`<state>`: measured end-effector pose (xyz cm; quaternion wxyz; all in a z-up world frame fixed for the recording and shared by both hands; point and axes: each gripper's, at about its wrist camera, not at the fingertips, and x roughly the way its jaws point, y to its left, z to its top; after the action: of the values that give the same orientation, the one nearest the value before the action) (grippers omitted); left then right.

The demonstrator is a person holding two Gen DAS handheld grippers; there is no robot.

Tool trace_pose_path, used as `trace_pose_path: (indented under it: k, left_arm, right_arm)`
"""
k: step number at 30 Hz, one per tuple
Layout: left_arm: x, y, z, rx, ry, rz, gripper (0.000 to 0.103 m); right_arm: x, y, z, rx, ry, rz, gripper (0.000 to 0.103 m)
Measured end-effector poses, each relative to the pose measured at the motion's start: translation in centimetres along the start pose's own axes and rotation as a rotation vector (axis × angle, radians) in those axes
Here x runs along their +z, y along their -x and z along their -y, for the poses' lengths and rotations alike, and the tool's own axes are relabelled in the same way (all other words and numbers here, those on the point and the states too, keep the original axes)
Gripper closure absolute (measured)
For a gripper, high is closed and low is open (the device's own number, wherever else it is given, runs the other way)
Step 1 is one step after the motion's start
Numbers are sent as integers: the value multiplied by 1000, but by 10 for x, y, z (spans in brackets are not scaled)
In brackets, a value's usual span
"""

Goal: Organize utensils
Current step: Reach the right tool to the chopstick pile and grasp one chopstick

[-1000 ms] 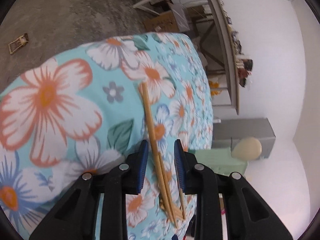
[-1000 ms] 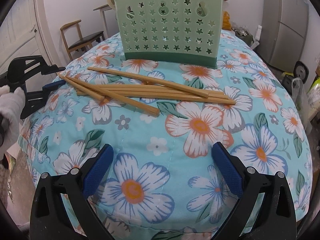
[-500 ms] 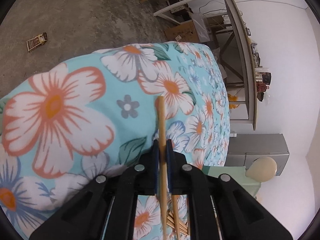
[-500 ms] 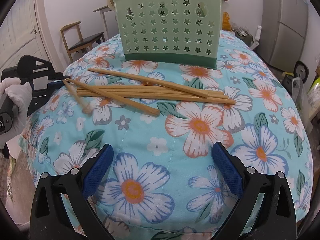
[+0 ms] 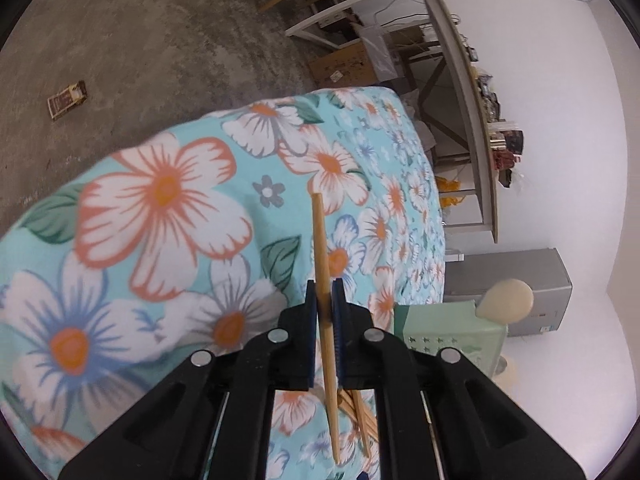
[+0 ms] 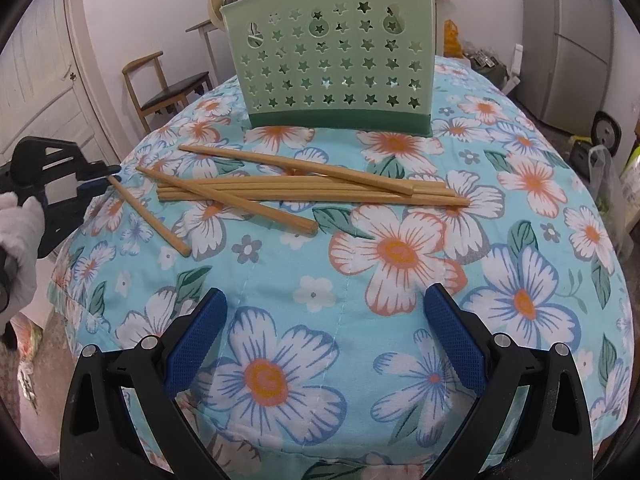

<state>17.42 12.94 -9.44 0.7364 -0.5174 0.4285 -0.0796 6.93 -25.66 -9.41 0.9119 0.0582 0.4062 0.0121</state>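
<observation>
My left gripper (image 5: 324,294) is shut on one wooden chopstick (image 5: 320,236), gripping it partway along so the thick end sticks out ahead. The right wrist view shows this gripper (image 6: 100,174) at the table's left edge, held by a gloved hand, with the chopstick (image 6: 150,218) slanting down over the cloth, apart from the pile. Several more chopsticks (image 6: 304,188) lie crossed in mid-table in front of the upright green star-holed holder (image 6: 332,64). My right gripper (image 6: 325,296) hovers open near the front edge with nothing between its fingers.
The floral tablecloth (image 6: 400,248) covers a rounded table that drops off on all sides. A wooden chair (image 6: 168,88) stands back left, a grey fridge (image 6: 576,40) back right, and bags (image 6: 608,184) sit on the floor at right.
The left gripper's jaws closed on one chopstick and pulled it up and leftward away from the pile. The right gripper has stayed put and open.
</observation>
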Motion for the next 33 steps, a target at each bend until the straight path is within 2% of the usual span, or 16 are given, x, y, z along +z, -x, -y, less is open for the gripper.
trace_pose_path:
  k: [12,23,31,32,33]
  left_arm:
    - [-10,31,21,24,-197,80,95]
    - [-30,46,53,83,-451,186,94]
    - [-36,50,58,91,-512,212,94]
    - [-36,50,58,90,-516,211,94]
    - [-36,49,57,90,-518,211,94]
  right_arm:
    - [-2,2,4,34,-17,24,8]
    - [-1,5,9,70,-32,29,8]
    - [1,8,15,114,-14,7,8]
    - [1,9,16,120,-10,7,10]
    - [2,12,17,130,-4,8,16]
